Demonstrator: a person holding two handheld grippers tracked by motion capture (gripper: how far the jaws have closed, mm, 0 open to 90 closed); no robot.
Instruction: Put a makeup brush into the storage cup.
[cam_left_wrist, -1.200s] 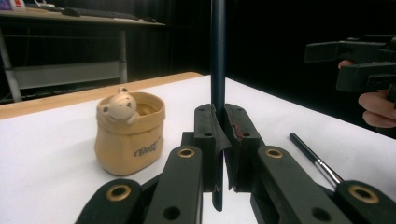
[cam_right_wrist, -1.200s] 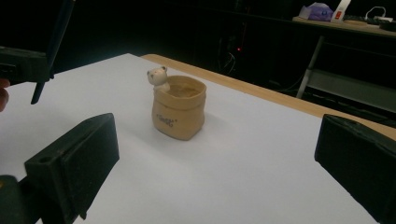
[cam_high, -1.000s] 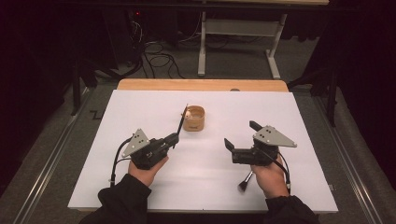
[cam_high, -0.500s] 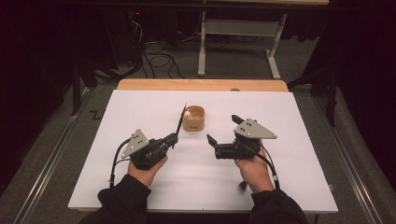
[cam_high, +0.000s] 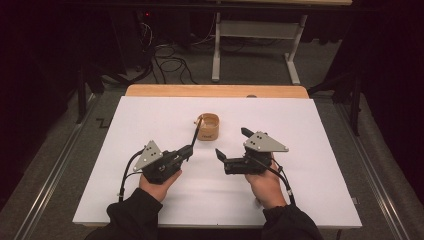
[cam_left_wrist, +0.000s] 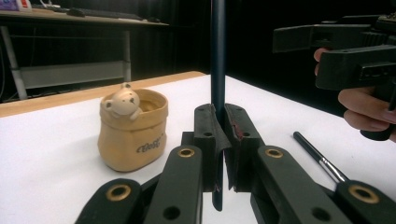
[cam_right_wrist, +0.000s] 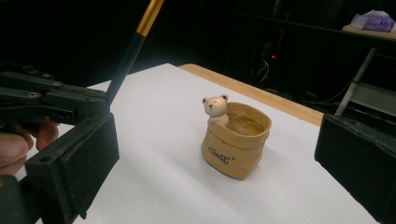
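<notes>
- The left tongs (cam_high: 188, 150) are clamped on a dark brush handle (cam_left_wrist: 217, 56); in the left gripper view the handle stands upright between the two pressed-together pads.
- In the high view the handle slants up from the left tongs toward the rim of the pot (cam_high: 208, 127), its upper end close to the rim.
- The right tongs (cam_high: 231, 146) stand wide apart with nothing between them, pointing toward the pot from its right.
- In the right gripper view the pot sits between the two open black pads, some way ahead of them.
- The pot is a tan, sack-shaped cup with a small bear figure (cam_right_wrist: 215, 108) on its rim, standing upright on the white surface (cam_high: 320, 150).
- A second brush (cam_left_wrist: 320, 159) lies flat on the surface just beside the left tongs.
</notes>
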